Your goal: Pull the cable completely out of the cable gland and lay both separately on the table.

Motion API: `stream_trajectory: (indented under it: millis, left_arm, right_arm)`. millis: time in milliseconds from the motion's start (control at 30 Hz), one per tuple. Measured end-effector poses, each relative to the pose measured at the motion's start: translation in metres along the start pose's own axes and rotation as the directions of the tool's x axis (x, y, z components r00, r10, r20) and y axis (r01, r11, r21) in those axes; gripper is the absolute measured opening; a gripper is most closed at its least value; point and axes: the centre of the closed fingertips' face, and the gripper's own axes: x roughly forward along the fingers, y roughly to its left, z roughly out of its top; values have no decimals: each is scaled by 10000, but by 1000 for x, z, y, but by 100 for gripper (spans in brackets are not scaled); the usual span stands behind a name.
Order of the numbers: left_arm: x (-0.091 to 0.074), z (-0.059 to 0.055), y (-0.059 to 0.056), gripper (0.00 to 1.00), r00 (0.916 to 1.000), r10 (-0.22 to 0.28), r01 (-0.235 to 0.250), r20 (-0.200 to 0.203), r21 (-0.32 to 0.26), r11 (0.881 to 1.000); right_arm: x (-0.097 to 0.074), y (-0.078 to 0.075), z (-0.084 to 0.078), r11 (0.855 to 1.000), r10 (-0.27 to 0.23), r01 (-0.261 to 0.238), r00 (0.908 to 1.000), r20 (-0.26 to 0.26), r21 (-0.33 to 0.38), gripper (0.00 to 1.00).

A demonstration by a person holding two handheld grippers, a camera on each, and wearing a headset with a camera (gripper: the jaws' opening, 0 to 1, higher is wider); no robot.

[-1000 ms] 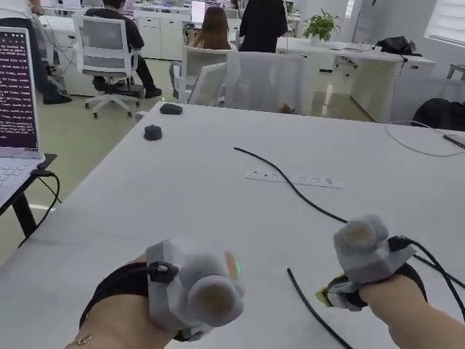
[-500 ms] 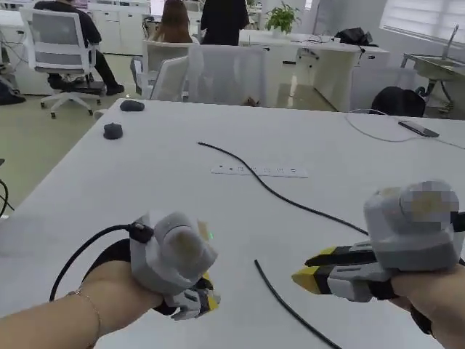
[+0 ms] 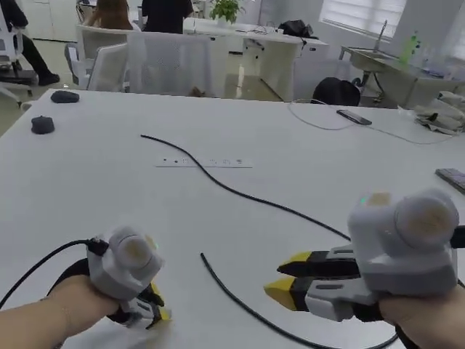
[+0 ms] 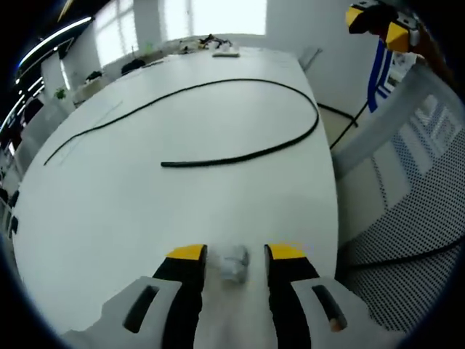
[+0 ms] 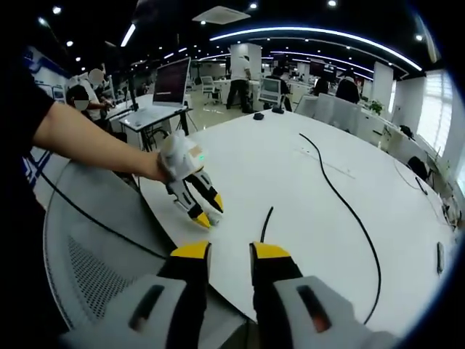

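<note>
Left tongs (image 4: 234,253) flank small pale-grey cable gland (image 4: 234,266) at white worktop (image 3: 109,196).
Grip unclear; thin black cable (image 3: 247,195) lies rightward, slanting away; right tongs (image 3: 280,283) ajar, empty.

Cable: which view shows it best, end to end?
Left gripper view: the cable lies uncovered, whole loop and both ends. In the head view the right gripper covers its bend; in the right gripper view the bend passes behind the jaws.
</note>
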Motion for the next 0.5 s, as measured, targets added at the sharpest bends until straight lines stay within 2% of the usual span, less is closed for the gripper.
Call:
stream_trajectory:
  millis: [33, 67, 100, 167, 233, 300, 367, 433, 500]
  left_arm:
    - [-2, 0, 2, 43, 9999, 100, -99, 31, -236, 9997]
    - [-8, -4, 6, 43, 9990, 273, -278, -367, -112, 9996]
    - [-16, -4, 7, 37, 9984, 251, -242, -515, 184, 9995]
    - [-32, 1, 5, 29, 9993, 95, -92, -351, 79, 9999]
    - [-48, 6, 2, 34, 9996, 38, -40, -270, -90, 10000]
    - [-73, 10, -3, 37, 9998, 50, -49, -169, 54, 10000]
    - [-99, 13, -12, 34, 9999, -130, 131, -46, 44, 9999]
    - [-125, 13, -19, 35, 9999, -21, 25, 146, -288, 9996]
    - [-152, 13, -25, 33, 9984, 200, -167, 531, -611, 9980]
  right_arm:
    - [0, 0, 0, 10000, 7, -7, 10000, -15, 10, 22]
    - [-1, -1, -3, 10000, 10, -9, 10000, -83, 57, 22]
    - [-1, -1, -5, 9999, 7, -5, 9998, -179, 124, 22]
    - [-1, 1, -7, 9998, 77, -73, 9996, -263, 170, 22]
    - [0, 3, -9, 9997, 149, -142, 9994, -327, 205, 23]
    - [3, 6, -12, 9993, 235, -222, 9987, -448, 289, 23]
    - [5, 10, -16, 9986, 336, -311, 9978, -576, 431, 23]
    - [7, 13, -20, 9979, 432, -397, 9967, -684, 521, 23]
    - [9, 15, -23, 9977, 476, -435, 9957, -793, 526, 24]
